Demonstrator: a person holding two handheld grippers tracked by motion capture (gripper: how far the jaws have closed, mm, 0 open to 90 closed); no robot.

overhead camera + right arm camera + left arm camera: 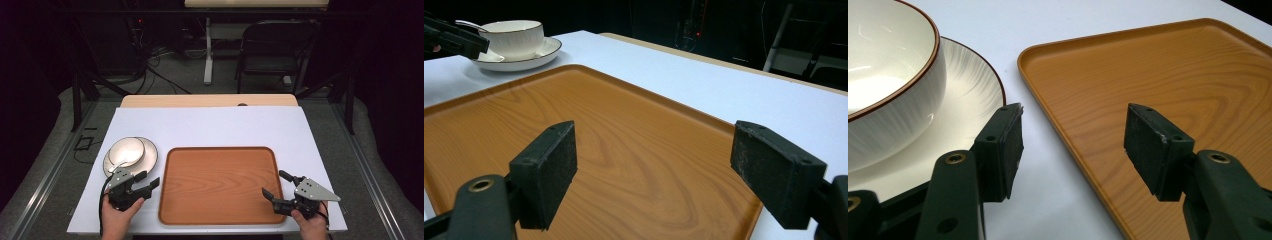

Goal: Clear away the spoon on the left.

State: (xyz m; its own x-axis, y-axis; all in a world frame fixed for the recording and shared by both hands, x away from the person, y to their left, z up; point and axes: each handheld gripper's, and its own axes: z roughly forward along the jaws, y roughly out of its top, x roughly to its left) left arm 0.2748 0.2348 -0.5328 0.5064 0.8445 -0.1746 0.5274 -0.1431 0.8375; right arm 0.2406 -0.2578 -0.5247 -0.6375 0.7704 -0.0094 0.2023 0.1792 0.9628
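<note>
— What's on the table?
— A brown wooden tray [218, 185] with nothing in it, between my grippers. A white bowl [126, 151] sits on a plate [149, 158] beside it.
— Your grippers?
— My left gripper [147, 179] and right gripper [276, 186] both have jaws apart, holding nothing.

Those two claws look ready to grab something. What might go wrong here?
The bowl sits loose on the plate, off-centre, so lifting the plate alone might tip or slide it. The open left gripper is close beside the plate's rim and could knock it. The tray has a low rim, perhaps hard for the right gripper to pinch firmly.
</note>
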